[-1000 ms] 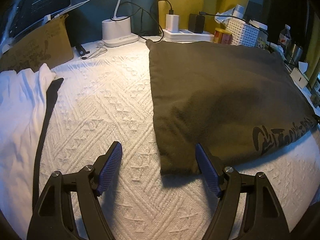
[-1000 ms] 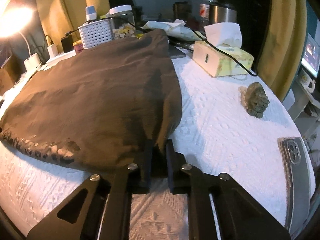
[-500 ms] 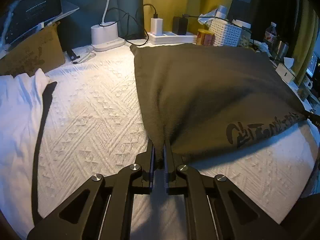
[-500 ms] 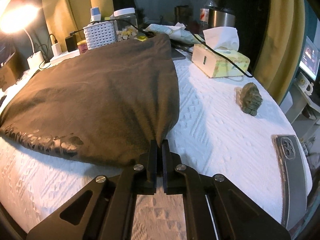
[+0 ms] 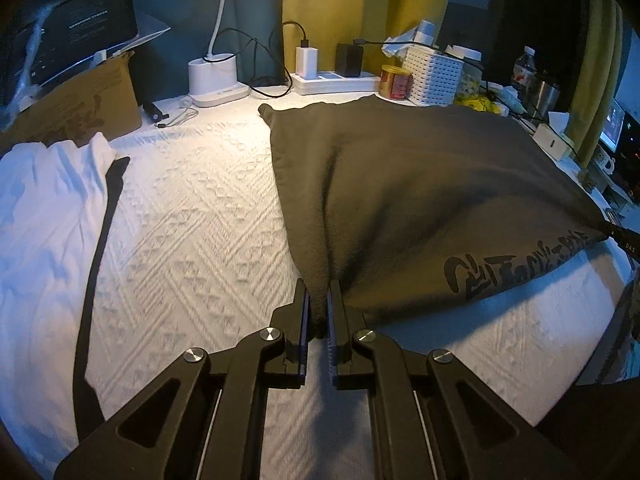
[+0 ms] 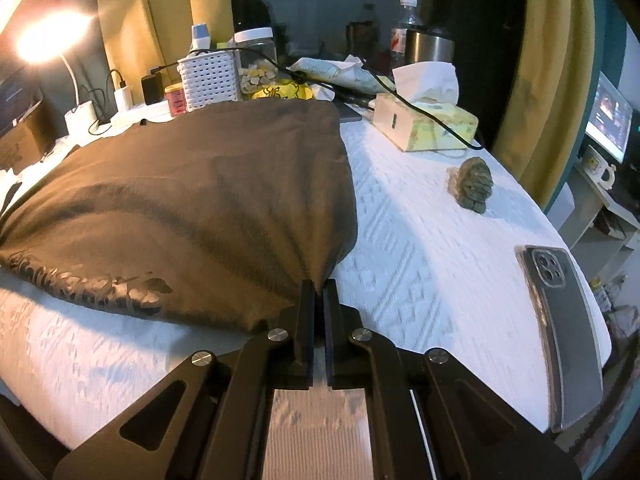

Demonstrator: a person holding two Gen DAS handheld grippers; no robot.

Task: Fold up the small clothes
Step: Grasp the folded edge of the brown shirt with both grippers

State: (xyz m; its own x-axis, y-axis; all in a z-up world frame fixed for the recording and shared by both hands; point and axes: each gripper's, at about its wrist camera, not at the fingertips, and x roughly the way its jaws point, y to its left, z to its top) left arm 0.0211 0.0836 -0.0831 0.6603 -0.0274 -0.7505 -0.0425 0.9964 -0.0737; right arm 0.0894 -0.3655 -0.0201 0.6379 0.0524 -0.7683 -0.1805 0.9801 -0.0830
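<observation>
Left gripper (image 5: 318,294): clamped on the near left corner of the shirt, cloth bunched between the blue pads, corner lifted clear of the cover.
Right gripper (image 6: 319,286): pinched tight on the near right corner of the shirt, cloth gathered into folds that fan out from the jaws.
Shirt (image 5: 420,184): dark olive, spread over the middle of the table; near edge raised between both grippers, far edge lying flat by the clutter at the back; black print (image 5: 516,260) along the near edge, towards the right in the left view.
Cover (image 5: 192,216): white, woven in diamond patterns, lying under everything.
White garment (image 5: 44,208): crumpled at the far left, well apart from the shirt, with a black strap (image 5: 100,248) along its right edge.
Phone (image 6: 564,320): face down at the near right edge of the table, well apart from the shirt.
Tissue box (image 6: 424,124): far right, a black cable across its top.
Small figure (image 6: 474,184): greenish lump between tissue box and phone.
Back row: lamp base (image 5: 216,80), power strip (image 5: 332,80), red tin (image 5: 396,82), white basket (image 5: 434,72), just beyond the shirt's far edge.
Cardboard box (image 5: 80,108): far left, behind the white garment.
</observation>
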